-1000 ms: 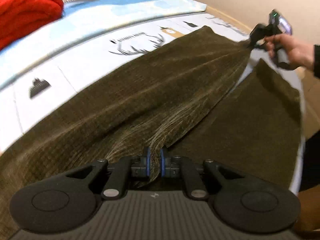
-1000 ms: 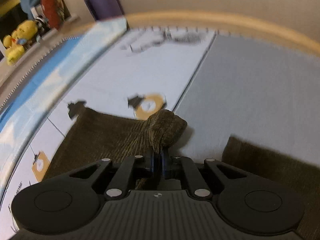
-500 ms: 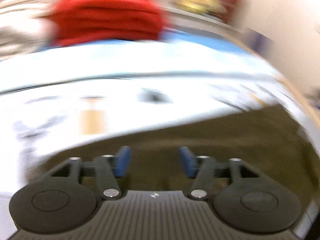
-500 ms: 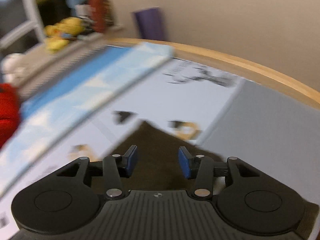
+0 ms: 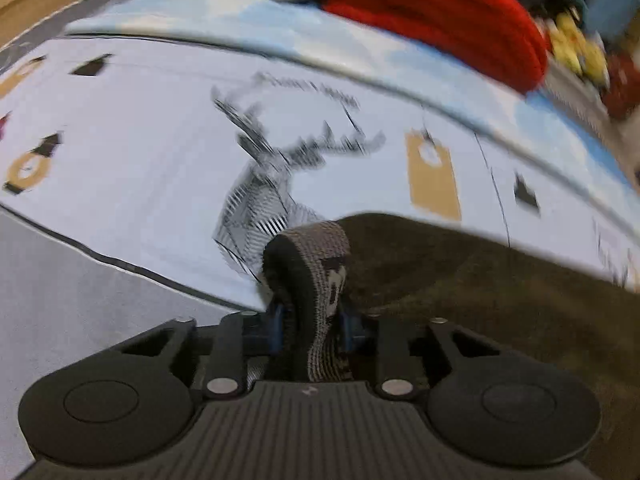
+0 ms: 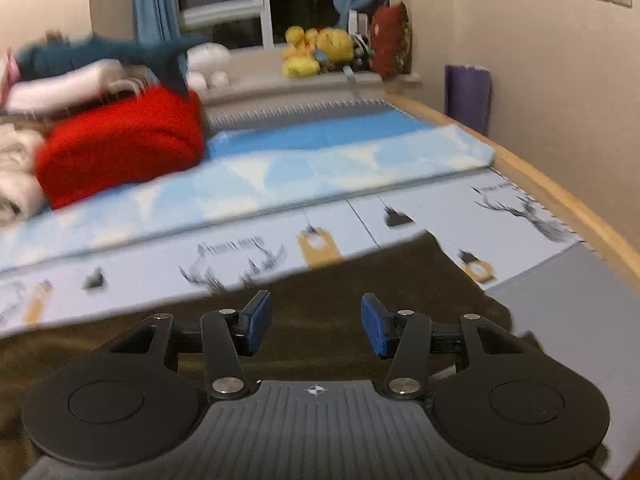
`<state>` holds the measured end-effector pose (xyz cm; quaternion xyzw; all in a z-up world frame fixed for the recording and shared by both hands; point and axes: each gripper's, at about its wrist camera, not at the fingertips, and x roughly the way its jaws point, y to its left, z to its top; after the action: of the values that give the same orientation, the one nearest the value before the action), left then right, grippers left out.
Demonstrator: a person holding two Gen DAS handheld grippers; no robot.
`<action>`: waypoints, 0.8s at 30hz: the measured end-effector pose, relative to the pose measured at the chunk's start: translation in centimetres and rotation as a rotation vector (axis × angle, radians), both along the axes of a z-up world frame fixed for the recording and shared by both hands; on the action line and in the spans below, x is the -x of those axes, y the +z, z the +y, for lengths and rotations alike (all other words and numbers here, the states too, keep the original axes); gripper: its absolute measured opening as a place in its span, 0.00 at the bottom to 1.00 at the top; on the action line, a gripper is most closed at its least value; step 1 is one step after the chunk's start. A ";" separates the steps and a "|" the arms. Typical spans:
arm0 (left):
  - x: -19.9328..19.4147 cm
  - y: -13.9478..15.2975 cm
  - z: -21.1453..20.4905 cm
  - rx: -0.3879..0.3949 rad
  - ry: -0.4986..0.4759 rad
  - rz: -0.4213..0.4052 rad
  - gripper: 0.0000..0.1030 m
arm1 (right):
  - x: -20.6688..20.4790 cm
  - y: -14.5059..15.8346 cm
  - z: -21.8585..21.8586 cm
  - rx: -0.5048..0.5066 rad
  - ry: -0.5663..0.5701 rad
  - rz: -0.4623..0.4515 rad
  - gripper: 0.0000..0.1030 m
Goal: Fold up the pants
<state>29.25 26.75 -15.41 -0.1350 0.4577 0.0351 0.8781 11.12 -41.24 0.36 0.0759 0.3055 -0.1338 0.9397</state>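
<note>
Dark olive-brown pants (image 5: 480, 292) lie spread on a printed bed sheet (image 5: 140, 168). My left gripper (image 5: 311, 322) is shut on the pants' grey patterned waistband (image 5: 320, 264), which bulges up between the blue pads. In the right wrist view the pants (image 6: 360, 280) stretch under my right gripper (image 6: 317, 322), which is open and empty just above the fabric, its blue pads (image 6: 256, 322) well apart.
A red folded blanket (image 6: 120, 148) and pale bedding (image 6: 60, 80) are piled at the far side of the bed. Stuffed toys (image 6: 316, 52) sit on the window sill. A wooden bed edge (image 6: 560, 192) runs along the right, beside a purple roll (image 6: 467, 96).
Both grippers let go of the pants about half a second ago and swung round. The left gripper has since shut on the waistband. The right gripper stays open, now over the pants.
</note>
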 end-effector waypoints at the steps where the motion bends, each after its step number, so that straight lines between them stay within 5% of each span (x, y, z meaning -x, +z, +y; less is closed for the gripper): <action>1: 0.1 0.6 -0.2 -0.017 0.022 -0.017 0.26 | 0.0 0.0 -0.3 -0.008 -0.012 -0.004 0.50; 4: 1.0 3.0 -1.4 -0.040 0.027 -0.011 0.31 | 0.8 -0.2 -0.8 -0.032 -0.054 -0.002 0.50; 7: 2.3 6.0 -1.9 -0.027 0.012 0.013 0.51 | 2.0 0.0 -1.3 -0.077 -0.076 -0.024 0.50; 13: 9.7 11.2 -2.2 -0.053 -0.053 0.029 0.57 | 4.1 0.6 -1.5 -0.134 -0.056 -0.057 0.50; 18: 14.8 6.5 -1.9 -0.032 -0.061 0.146 0.61 | 6.2 1.4 -0.8 -0.144 -0.035 -0.096 0.50; 24: 15.1 3.0 -1.4 -0.044 -0.110 0.244 0.63 | 6.1 -0.1 -1.0 -0.172 -0.034 -0.028 0.50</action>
<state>14.20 25.32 -12.43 -0.0851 0.5668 0.0134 0.8193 4.98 -42.24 0.26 0.1635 0.3013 -0.1219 0.9315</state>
